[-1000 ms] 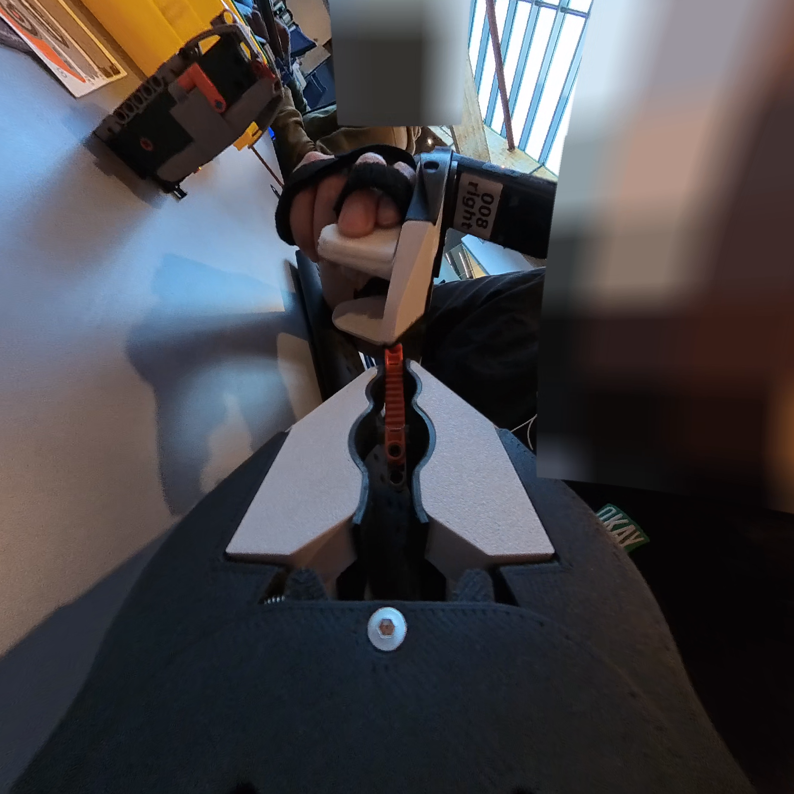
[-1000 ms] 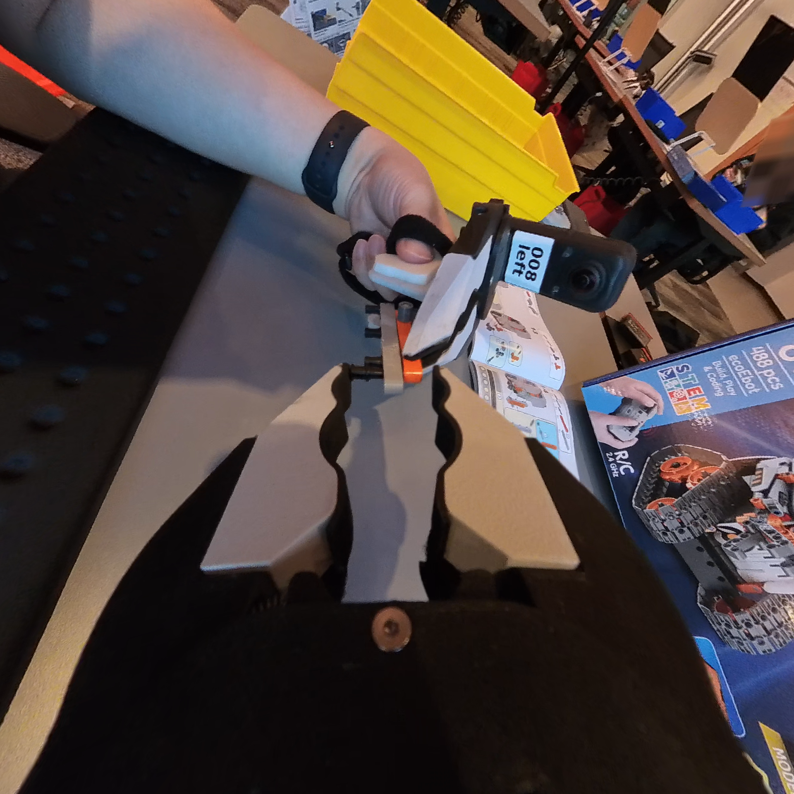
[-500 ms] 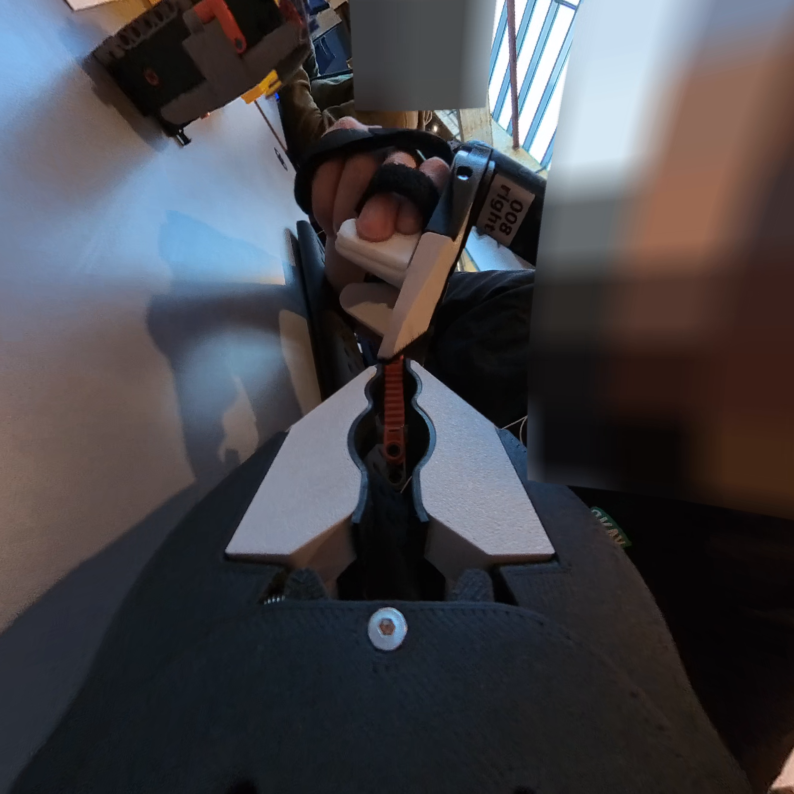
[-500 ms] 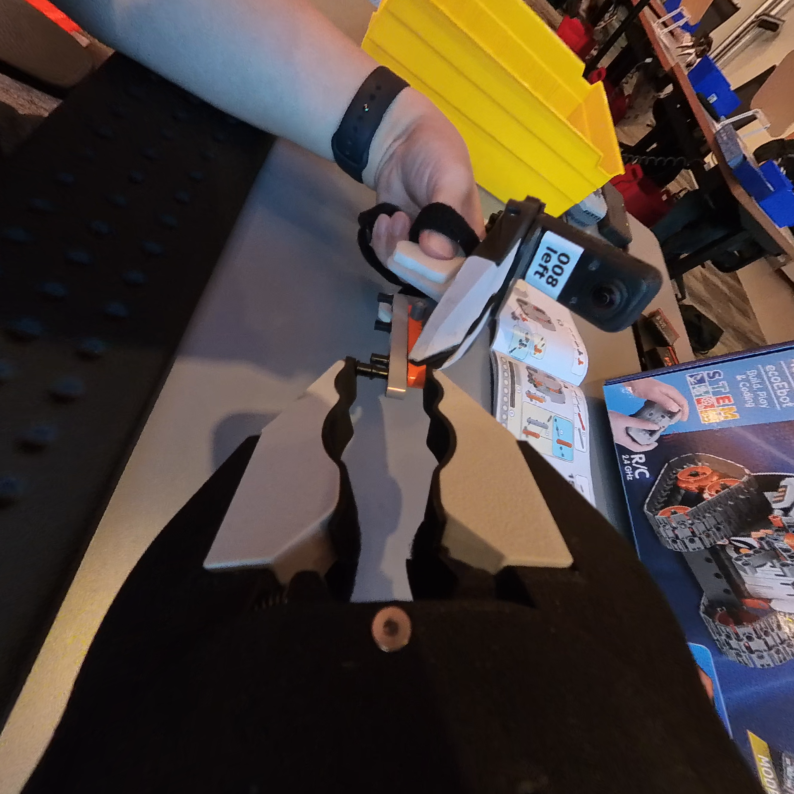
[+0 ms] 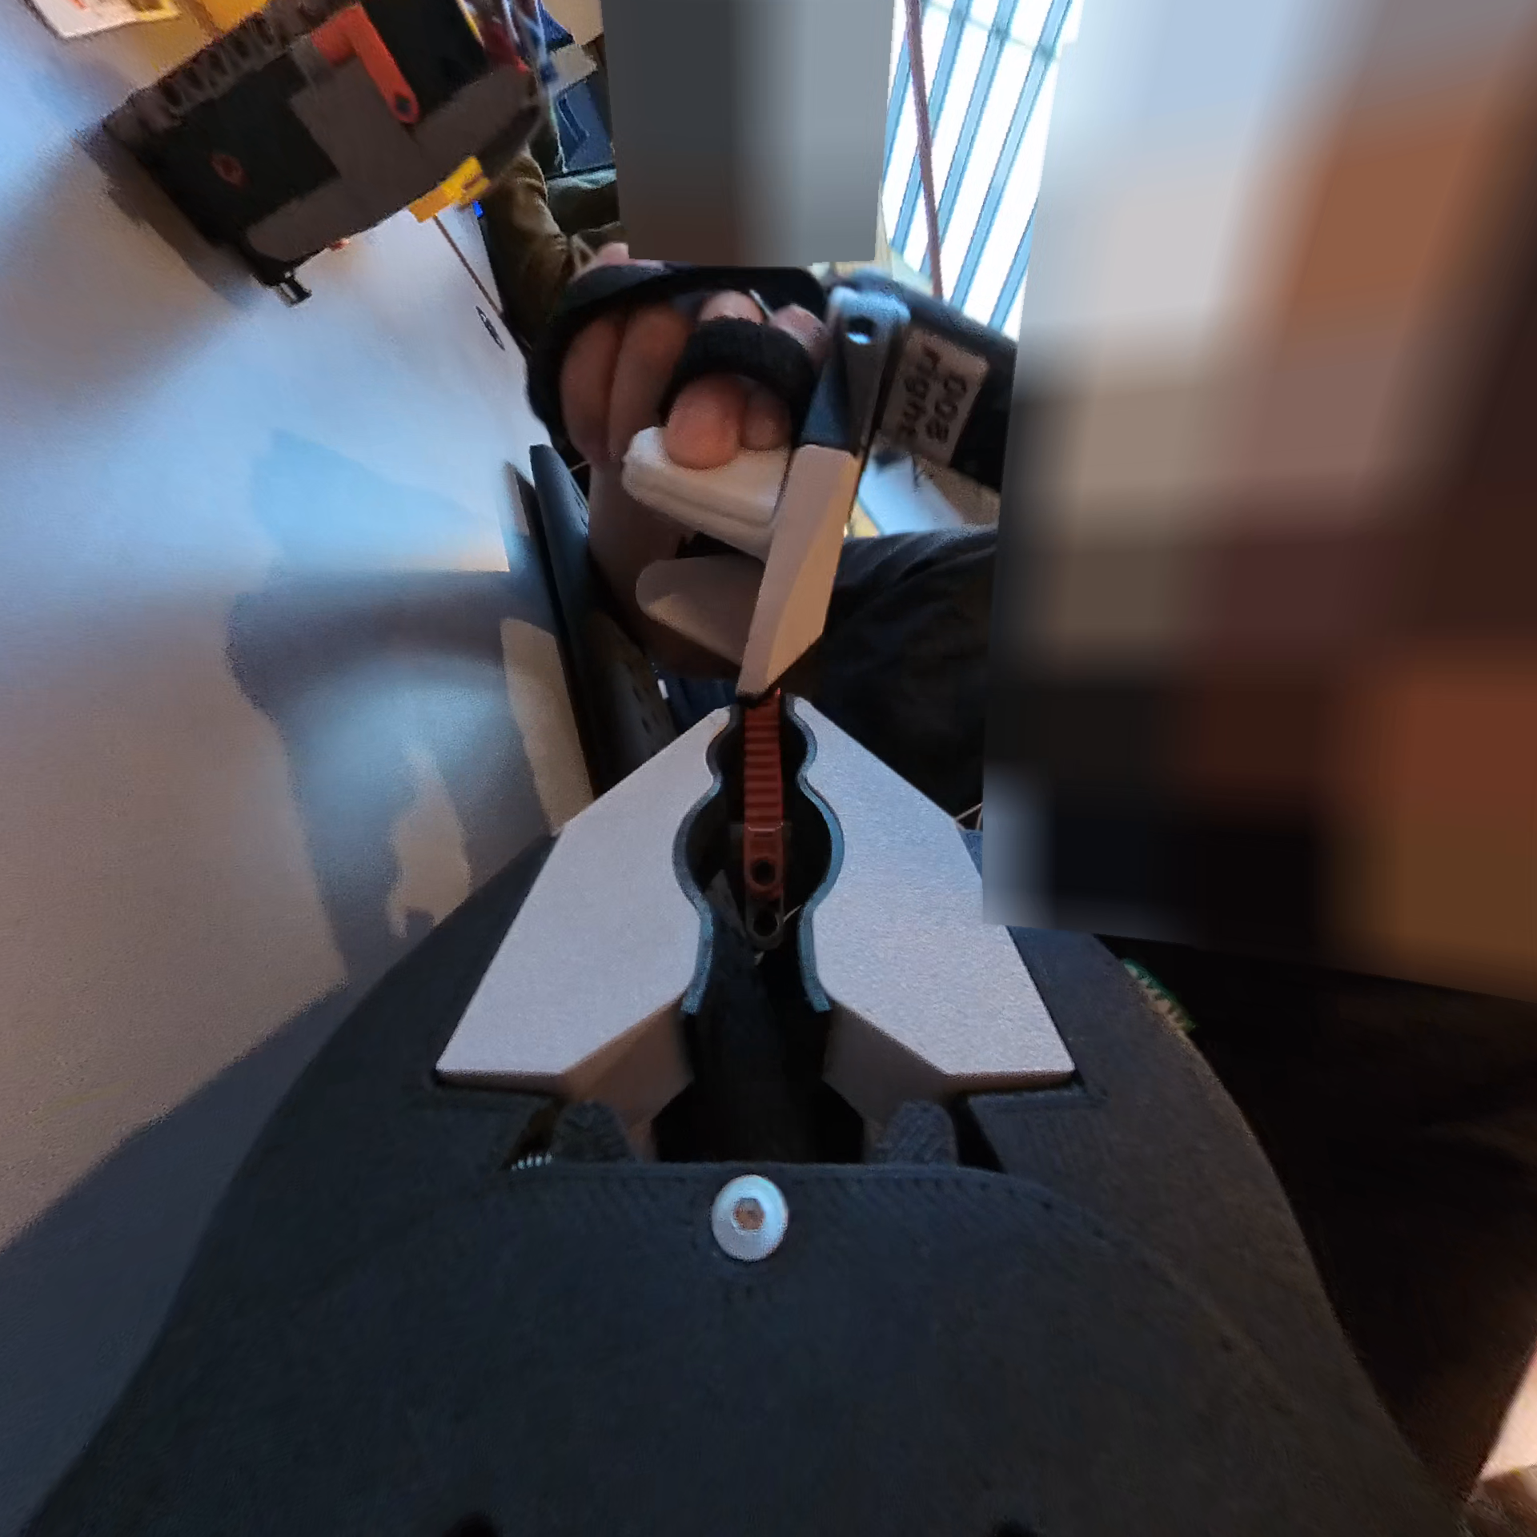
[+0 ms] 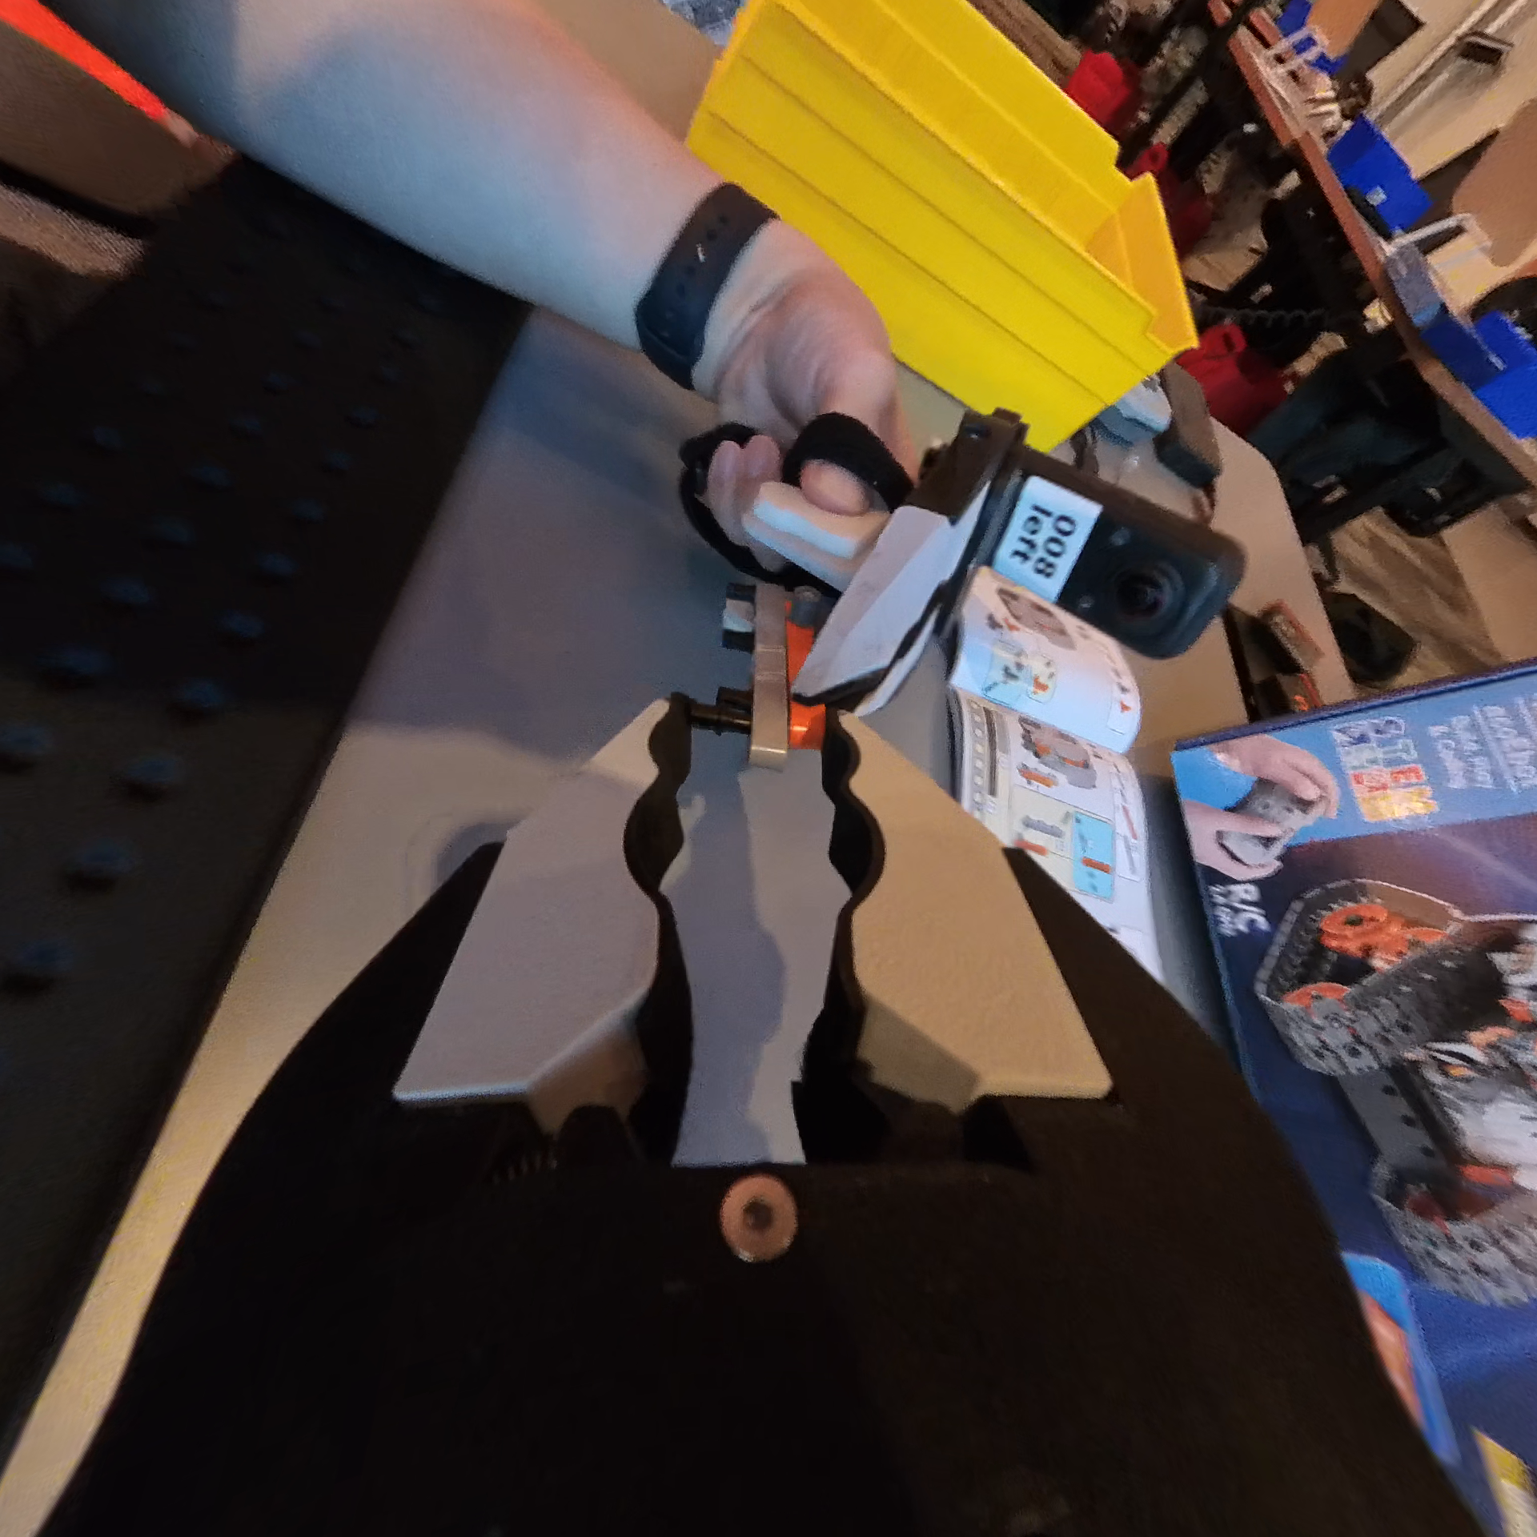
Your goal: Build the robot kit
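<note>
My left gripper (image 5: 761, 719) is shut on a thin orange toothed strip (image 5: 761, 769) with a dark grey beam (image 5: 763, 911) behind it. My right gripper (image 6: 753, 724) meets it tip to tip above the grey table (image 6: 532, 532). In the right wrist view the same small assembly sits between my fingertips: a black pin (image 6: 715, 715) against the left tip, a grey beam (image 6: 769, 690) in the middle, and an orange part (image 6: 805, 732) against the right tip. The left gripper also shows in the right wrist view (image 6: 873, 632), and the right gripper in the left wrist view (image 5: 790, 582), each in a person's hand.
Stacked yellow bins (image 6: 956, 208) stand at the back of the table. An open instruction booklet (image 6: 1048, 748) and a blue toy box (image 6: 1372, 915) lie to the right. A black and grey brick-built model (image 5: 316, 141) sits far left. A black dotted surface (image 6: 166, 499) borders the table. The grippers are tip to tip, or close to it.
Both grippers stay joined on the small assembly. The right gripper has turned more edge-on in the left wrist view. The pair has shifted a little, so the model and bins sit differently in frame.
</note>
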`<state>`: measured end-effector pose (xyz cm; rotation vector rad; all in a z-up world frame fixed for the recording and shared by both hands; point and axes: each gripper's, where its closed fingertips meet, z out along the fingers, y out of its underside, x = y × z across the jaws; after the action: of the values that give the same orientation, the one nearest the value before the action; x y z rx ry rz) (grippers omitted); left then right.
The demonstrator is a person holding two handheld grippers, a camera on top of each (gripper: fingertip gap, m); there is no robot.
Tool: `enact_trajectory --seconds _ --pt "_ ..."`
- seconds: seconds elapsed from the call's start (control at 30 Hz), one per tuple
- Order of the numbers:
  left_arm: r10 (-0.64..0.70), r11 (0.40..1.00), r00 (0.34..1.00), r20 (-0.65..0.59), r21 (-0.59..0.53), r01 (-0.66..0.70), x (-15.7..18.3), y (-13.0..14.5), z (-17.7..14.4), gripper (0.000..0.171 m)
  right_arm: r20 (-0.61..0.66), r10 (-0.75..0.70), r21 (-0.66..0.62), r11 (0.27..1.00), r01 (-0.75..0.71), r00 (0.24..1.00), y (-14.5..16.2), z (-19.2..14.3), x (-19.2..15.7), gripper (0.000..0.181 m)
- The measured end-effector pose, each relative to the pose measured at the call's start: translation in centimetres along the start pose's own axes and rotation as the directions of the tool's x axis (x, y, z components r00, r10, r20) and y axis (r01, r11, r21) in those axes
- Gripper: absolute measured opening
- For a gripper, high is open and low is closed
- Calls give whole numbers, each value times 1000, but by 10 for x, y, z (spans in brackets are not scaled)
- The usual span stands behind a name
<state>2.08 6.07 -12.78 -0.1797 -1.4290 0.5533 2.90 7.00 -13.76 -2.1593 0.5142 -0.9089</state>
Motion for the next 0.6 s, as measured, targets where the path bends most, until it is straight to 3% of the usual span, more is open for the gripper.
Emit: enact_trajectory --seconds 0.07,0.13,0.27,0.33,0.4,0.47,0.6 --pt "115 993 993 19 7 -115 8 -6 -1 6 -19 41 88 995 -39 999 -9 -2 5 32" --pt "205 978 975 81 16 -207 9 -12 -3 6 -63 53 69 996 -48 997 -6 -5 13 32" --pt "233 971 966 116 30 -238 6 -17 -1 6 -118 -27 33 999 31 993 -3 -7 17 33" --pt "307 943 935 178 78 -324 4 -29 -4 5 -129 46 64 997 -38 991 -4 -9 23 45" --pt "438 874 856 274 91 -476 7 -40 -7 5 -138 231 149 966 -211 963 -7 -16 40 53" --pt "576 760 747 332 120 -639 25 -52 -9 5 -73 425 252 883 -395 902 -10 -24 52 52" --pt "716 502 526 459 186 -845 58 -67 -18 5 20 573 401 746 -532 819 -21 -38 66 24"
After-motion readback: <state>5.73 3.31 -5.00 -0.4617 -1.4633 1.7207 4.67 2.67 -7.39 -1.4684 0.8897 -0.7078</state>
